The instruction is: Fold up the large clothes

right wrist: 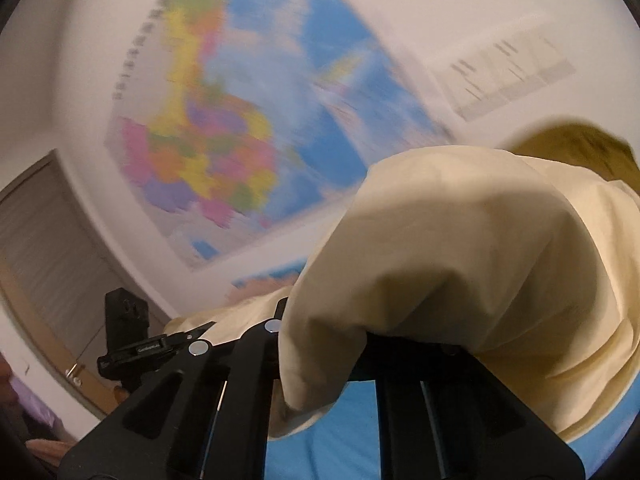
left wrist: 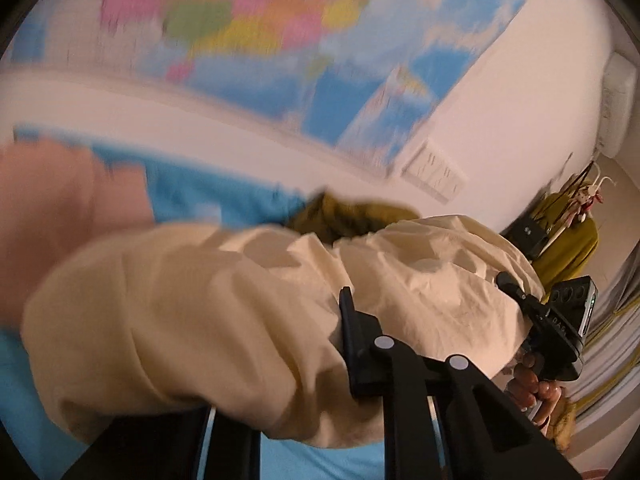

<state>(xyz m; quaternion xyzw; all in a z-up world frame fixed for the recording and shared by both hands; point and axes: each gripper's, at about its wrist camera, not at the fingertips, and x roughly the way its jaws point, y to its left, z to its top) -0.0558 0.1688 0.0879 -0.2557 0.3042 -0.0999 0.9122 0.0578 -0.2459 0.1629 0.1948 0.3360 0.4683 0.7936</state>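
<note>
The cream garment (left wrist: pixel 224 300) is hanging lifted above the blue sheet (left wrist: pixel 24 392), bunched and billowing, with an olive garment (left wrist: pixel 348 216) showing just behind its upper edge. In the right wrist view the same cream garment (right wrist: pixel 480 248) is draping over the right gripper (right wrist: pixel 320 344) and hiding its far finger, with the blue sheet (right wrist: pixel 320 440) below it.

The left gripper (left wrist: pixel 280 380) is sitting under the cloth; one finger (left wrist: pixel 352 336) is showing against the fabric, while the other is lost beneath the folds. I cannot tell whether its jaws are pinching the cloth or merely carrying it. The same applies to the right gripper: fabric is covering the gap between its fingers, so its hold cannot be confirmed.

Both views are blurring, and both are pointing up at the wall map (left wrist: pixel 280 40) behind the garment, which suggests the tools are moving.

Judgement on progress: the task appears to be at an early stage. The garment is showing no flat panel, no crease line and no tidy edge; it is airborne and crumpled. Spreading it flat on the sheet, then every fold, appears to remain. A pink item (left wrist: pixel 60 208) is lying beside the garment, at its left; its nature is unclear.
</note>
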